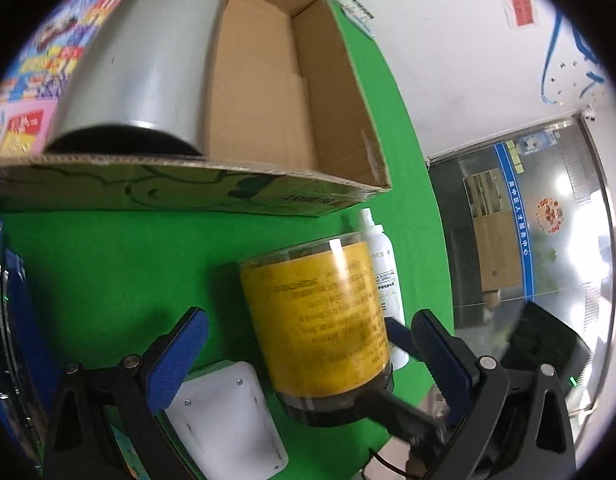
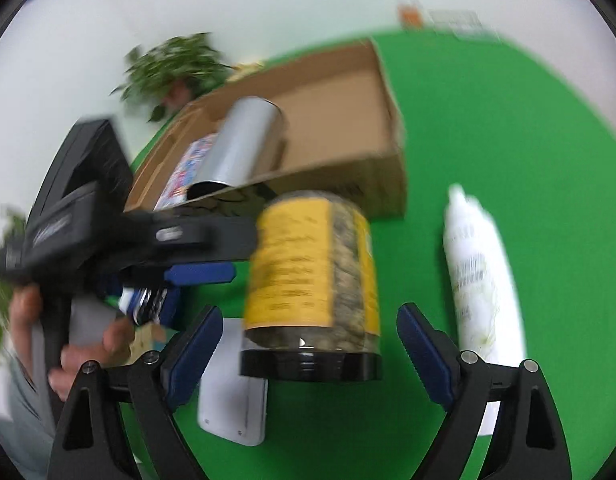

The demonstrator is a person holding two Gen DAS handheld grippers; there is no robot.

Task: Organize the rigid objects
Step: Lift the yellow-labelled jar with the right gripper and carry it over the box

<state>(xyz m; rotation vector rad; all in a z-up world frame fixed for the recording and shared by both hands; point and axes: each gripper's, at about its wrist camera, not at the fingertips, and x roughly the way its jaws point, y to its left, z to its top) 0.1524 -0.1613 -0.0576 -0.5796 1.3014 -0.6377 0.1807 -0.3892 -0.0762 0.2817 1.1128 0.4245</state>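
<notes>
A clear jar [image 1: 320, 312] with a yellow label and a black lid lies tilted on the green cloth, lid end towards both cameras. My left gripper [image 1: 311, 315] is open, with a gap between each blue pad and the jar. My right gripper [image 2: 310, 310] is open too; its pads straddle the jar [image 2: 308, 272] near the lid without pressing on it. One of the right gripper's fingers [image 1: 400, 336] shows beside the jar in the left wrist view. In the right wrist view the left gripper [image 2: 239, 254] reaches in from the left, its tip at the jar's side.
Behind the jar stands an open cardboard box [image 1: 340, 92] holding a silver tin [image 1: 147, 56] and a colourful pack [image 1: 31, 80]. A white spray bottle [image 2: 480, 268] lies to the right. A white plate [image 1: 227, 412] lies under the left finger. A hand [image 2: 67, 352] holds the left gripper.
</notes>
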